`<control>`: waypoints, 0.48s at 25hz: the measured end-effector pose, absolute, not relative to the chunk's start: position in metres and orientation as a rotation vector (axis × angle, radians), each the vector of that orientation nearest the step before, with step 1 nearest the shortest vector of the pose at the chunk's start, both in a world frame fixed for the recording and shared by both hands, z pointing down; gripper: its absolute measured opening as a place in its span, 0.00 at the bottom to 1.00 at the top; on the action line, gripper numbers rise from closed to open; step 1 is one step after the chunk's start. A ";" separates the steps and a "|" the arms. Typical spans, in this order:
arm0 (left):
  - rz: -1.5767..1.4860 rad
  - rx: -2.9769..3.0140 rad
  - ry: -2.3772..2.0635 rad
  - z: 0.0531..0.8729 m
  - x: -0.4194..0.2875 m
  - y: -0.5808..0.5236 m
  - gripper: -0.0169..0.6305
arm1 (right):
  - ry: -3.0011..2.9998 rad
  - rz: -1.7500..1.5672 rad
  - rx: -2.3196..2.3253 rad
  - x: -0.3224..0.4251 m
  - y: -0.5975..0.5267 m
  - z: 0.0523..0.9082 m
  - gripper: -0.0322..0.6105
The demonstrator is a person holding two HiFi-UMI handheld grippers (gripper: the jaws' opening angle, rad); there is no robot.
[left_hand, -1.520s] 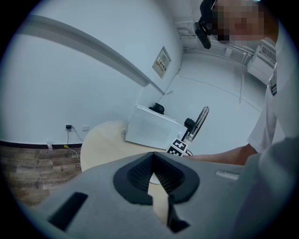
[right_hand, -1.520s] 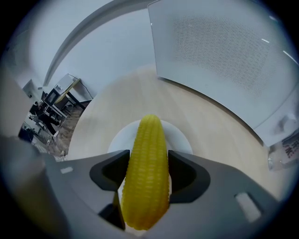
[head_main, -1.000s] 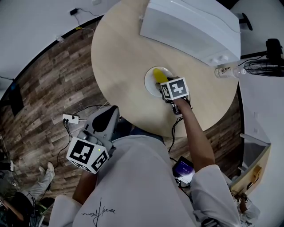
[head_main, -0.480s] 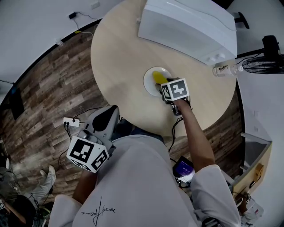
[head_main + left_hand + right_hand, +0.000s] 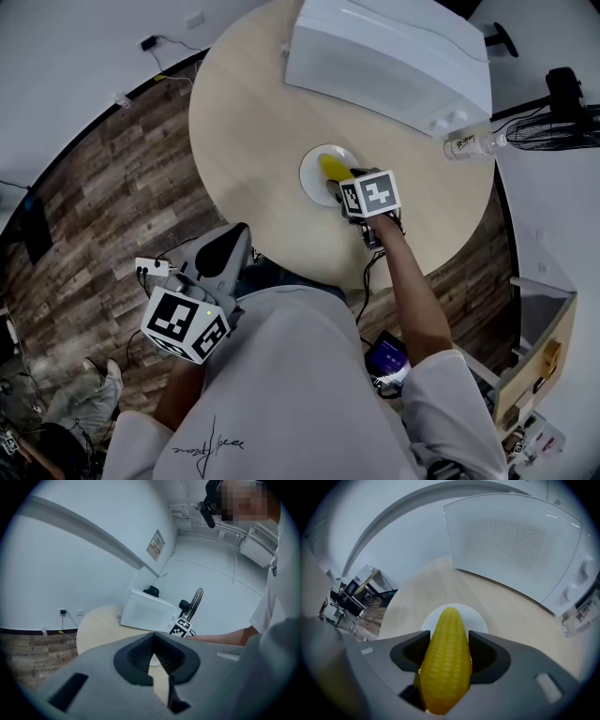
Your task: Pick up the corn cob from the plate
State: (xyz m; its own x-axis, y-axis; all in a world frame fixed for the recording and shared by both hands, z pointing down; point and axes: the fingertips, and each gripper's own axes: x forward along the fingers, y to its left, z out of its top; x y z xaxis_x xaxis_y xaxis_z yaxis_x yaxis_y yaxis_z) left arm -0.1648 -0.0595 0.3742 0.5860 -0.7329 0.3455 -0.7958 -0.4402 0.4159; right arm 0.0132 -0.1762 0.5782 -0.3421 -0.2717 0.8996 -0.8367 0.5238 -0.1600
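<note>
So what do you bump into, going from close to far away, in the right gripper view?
corn cob → white plate → round table → white microwave

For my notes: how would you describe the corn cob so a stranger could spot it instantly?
Find the round wooden table with the white microwave at its far side. Near the table's middle sits a small white plate, and the corn cob lies over it, clamped between the jaws of the right gripper. It is the only yellow thing on the table.
</note>
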 end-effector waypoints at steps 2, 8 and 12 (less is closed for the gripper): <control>0.152 2.280 -1.208 0.373 -0.165 -0.060 0.02 | -1.878 0.802 0.921 0.013 -0.175 0.576 0.47; 0.154 2.300 -1.196 0.370 -0.165 -0.064 0.02 | -1.895 0.818 0.946 0.013 -0.174 0.569 0.47; 0.153 2.310 -1.188 0.368 -0.165 -0.066 0.02 | -1.909 0.825 0.963 0.014 -0.172 0.564 0.47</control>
State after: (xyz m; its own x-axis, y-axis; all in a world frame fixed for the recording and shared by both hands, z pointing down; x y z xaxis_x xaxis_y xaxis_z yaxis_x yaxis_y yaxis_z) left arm -0.1653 -0.0662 0.3684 0.6062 -0.7230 0.3313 -0.7834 -0.4708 0.4058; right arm 0.0145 -0.1723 0.5638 -0.3668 -0.3106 0.8769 -0.8514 0.4920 -0.1818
